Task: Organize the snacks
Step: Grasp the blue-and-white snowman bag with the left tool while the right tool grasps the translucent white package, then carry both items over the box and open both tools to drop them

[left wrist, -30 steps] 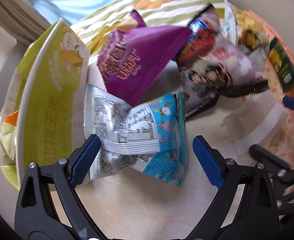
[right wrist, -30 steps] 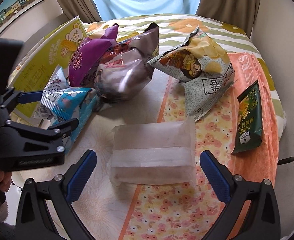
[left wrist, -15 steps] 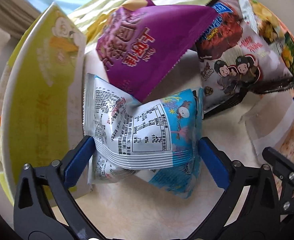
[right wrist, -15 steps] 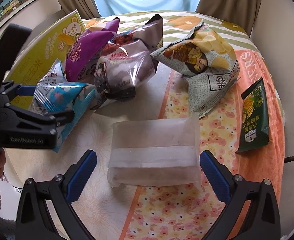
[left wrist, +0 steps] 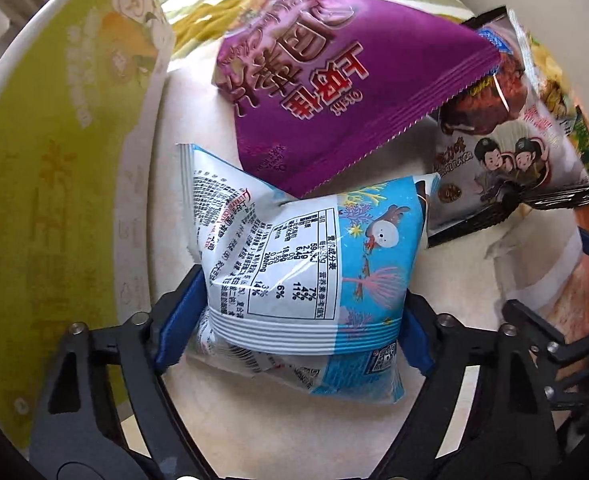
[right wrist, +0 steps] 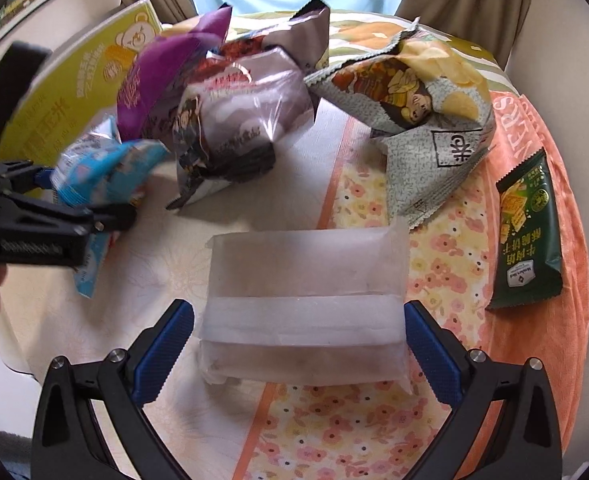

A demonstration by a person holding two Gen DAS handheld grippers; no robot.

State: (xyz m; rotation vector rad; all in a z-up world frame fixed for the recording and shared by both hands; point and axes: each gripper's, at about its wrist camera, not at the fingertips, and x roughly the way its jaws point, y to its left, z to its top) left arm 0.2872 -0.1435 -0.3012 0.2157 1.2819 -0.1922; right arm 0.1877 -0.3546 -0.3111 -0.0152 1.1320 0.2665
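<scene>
Between the left gripper's (left wrist: 290, 332) blue pads sits a blue-and-white snack packet (left wrist: 306, 264), its long axis running from 9 to 3 o'clock across the jaws, which press both its ends. At 12 o'clock beyond it lies a purple chip bag (left wrist: 334, 88). The right gripper (right wrist: 298, 344) hangs wide open, holding nothing, straddling a clear plastic bin (right wrist: 306, 300) on the floral tablecloth (right wrist: 334, 420).
</scene>
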